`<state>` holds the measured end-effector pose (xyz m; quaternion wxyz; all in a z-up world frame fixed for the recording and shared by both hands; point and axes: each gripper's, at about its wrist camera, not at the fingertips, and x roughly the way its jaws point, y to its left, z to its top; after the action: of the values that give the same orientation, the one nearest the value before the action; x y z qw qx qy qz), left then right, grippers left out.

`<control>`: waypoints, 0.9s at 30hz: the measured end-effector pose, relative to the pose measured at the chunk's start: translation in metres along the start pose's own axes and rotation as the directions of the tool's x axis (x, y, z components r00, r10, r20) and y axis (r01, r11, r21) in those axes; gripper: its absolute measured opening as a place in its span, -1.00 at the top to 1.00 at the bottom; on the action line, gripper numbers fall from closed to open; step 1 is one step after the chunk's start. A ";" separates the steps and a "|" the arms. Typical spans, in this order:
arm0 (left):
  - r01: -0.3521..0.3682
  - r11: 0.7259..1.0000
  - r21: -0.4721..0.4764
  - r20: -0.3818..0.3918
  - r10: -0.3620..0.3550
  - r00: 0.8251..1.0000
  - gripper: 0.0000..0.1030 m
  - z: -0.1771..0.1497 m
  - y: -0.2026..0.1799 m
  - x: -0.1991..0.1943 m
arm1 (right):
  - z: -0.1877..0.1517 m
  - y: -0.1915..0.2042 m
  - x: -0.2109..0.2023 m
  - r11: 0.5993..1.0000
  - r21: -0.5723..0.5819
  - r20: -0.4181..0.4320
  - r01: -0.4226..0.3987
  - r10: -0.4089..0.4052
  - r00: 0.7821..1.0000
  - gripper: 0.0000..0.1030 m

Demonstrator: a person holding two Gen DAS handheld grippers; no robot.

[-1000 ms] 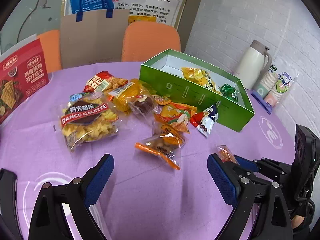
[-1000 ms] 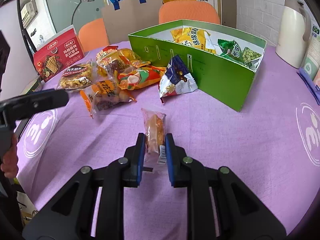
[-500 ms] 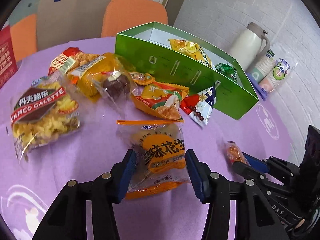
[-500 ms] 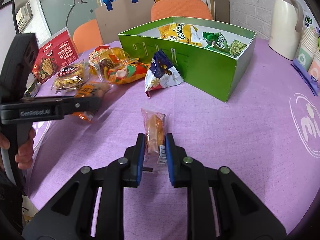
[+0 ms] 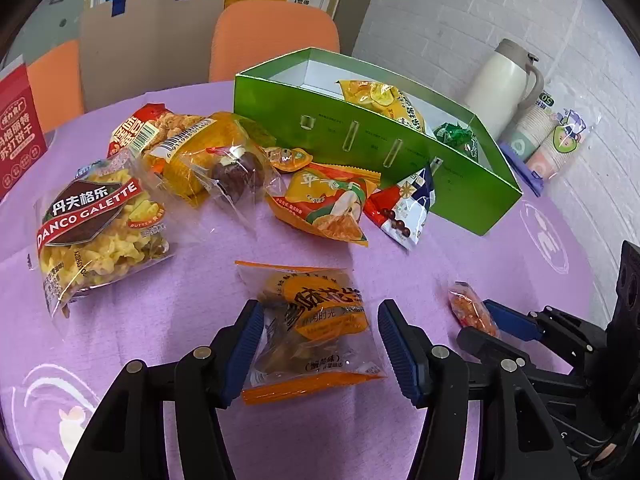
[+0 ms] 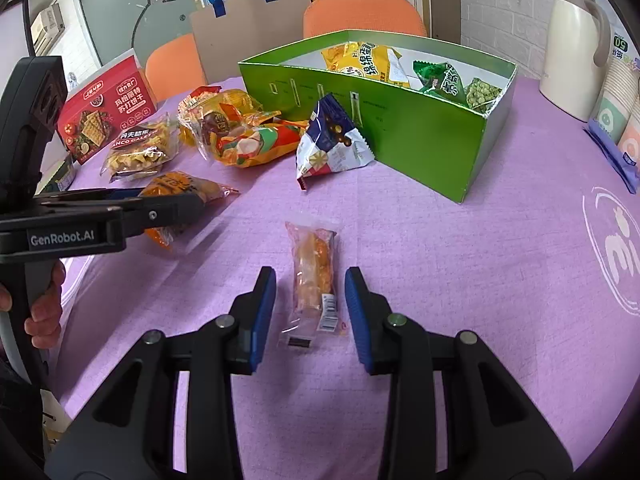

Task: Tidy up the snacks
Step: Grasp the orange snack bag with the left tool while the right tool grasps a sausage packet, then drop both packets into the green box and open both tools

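An orange snack packet [image 5: 320, 300] sits between the fingers of my left gripper [image 5: 320, 320]. The pads press its sides and it looks raised off the purple tablecloth; from the right wrist view it [image 6: 184, 188] sticks out past that left gripper [image 6: 168, 204]. My right gripper [image 6: 310, 280] is open. A small clear packet with an orange snack [image 6: 314, 256] lies flat on the cloth between its fingers, untouched. The green box [image 5: 400, 152] stands beyond and holds a few packets. In the left wrist view the right gripper [image 5: 488, 324] shows at the right beside the small packet [image 5: 468, 308].
Loose snacks lie left of the box: a Danco Galette bag [image 5: 92, 232], an apple-print packet [image 5: 324, 204], a red-blue packet [image 5: 404, 212]. A thermos [image 5: 504, 84] and paper cups [image 5: 560, 140] stand far right. A red box [image 6: 104, 116] stands at left. A hand [image 6: 44, 300] holds the left tool.
My left gripper came down over the orange packet and narrowed onto it. My right gripper, shut on the small packet before, has opened and the packet lies on the cloth.
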<state>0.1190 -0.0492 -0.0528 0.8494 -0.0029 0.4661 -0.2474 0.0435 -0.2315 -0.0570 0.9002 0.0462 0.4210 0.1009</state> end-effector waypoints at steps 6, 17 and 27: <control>0.011 1.000 -0.016 0.017 -0.010 1.000 0.13 -0.002 0.004 -0.003 | -0.001 -0.001 0.000 1.000 -0.012 -0.003 0.009 -0.009 1.000 0.58; 0.086 0.996 0.035 0.151 -0.090 0.984 0.23 0.024 -0.028 -0.065 | 0.033 -0.021 -0.045 0.997 0.030 0.137 -0.067 0.062 0.989 0.58; 0.020 0.996 0.092 0.205 -0.039 0.978 0.22 0.126 -0.059 -0.050 | 0.094 -0.072 -0.049 0.994 0.111 0.238 0.008 -0.034 0.971 0.58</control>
<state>0.1718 -0.1081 0.0717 0.8888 0.0025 0.3636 -0.2790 0.0957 -0.3125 0.0275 0.9416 0.1025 0.3148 0.0618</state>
